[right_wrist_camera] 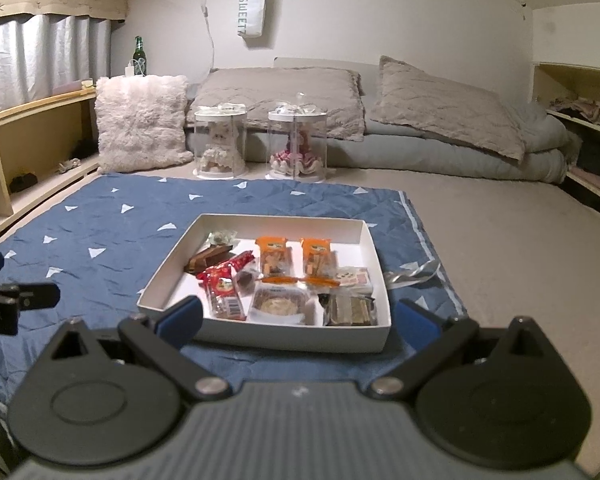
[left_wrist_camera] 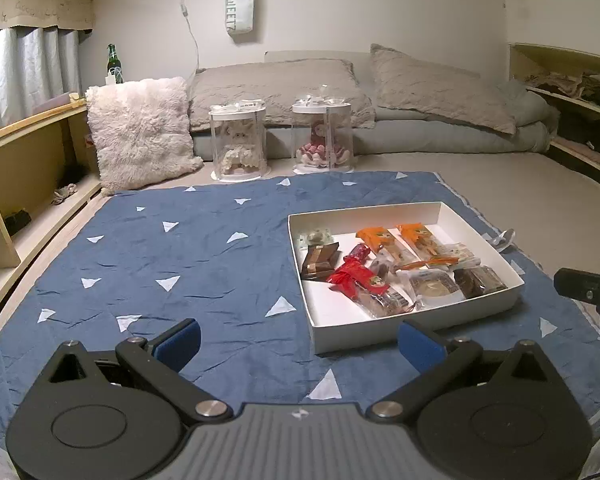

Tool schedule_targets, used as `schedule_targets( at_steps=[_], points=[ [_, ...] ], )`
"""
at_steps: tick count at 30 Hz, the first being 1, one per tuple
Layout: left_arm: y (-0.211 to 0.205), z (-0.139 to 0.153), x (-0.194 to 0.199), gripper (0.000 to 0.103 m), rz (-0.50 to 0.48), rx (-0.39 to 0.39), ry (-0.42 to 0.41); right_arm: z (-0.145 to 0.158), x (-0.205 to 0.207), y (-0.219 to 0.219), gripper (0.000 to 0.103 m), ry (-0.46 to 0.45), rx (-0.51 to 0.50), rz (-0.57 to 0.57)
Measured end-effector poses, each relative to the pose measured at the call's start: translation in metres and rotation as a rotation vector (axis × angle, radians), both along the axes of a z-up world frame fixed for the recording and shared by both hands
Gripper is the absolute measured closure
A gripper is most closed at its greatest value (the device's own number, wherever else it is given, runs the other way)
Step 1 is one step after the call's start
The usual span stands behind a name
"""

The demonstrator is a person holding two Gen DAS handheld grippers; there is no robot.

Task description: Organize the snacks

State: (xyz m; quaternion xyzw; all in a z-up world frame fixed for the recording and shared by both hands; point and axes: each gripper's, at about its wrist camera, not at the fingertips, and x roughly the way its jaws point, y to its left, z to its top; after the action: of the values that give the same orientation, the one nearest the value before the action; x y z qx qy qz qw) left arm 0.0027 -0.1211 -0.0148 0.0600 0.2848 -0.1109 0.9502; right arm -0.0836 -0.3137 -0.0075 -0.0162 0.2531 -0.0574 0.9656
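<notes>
Here, the white box (right_wrist_camera: 374,338) of snacks (right_wrist_camera: 278,300) sits on the blue quilt (left_wrist_camera: 180,260) | dead ahead at 12 o'clock of your right gripper (right_wrist_camera: 298,318), the nearer one | 1 o'clock of your left gripper (left_wrist_camera: 298,338) | both spread wide, empty.

Left gripper (left_wrist_camera: 298,342) hovered low over the blanket (left_wrist_camera: 180,264), jaws spread wide, nothing between the blue pads, right gripper (right_wrist_camera: 298,320) likewise agape and empty, level, just beside it near the blanket's near edge
</notes>
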Motion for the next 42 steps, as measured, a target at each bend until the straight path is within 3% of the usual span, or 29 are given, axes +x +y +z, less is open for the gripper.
schedule_targets(
  at_steps=[42],
  points=[
    [-0.0024, 0.0000, 0.0011, 0.000, -0.004, -0.001, -0.001, -0.0025, 0.0020, 0.0035, 0.001, 0.002, -0.012, 0.013]
  ],
)
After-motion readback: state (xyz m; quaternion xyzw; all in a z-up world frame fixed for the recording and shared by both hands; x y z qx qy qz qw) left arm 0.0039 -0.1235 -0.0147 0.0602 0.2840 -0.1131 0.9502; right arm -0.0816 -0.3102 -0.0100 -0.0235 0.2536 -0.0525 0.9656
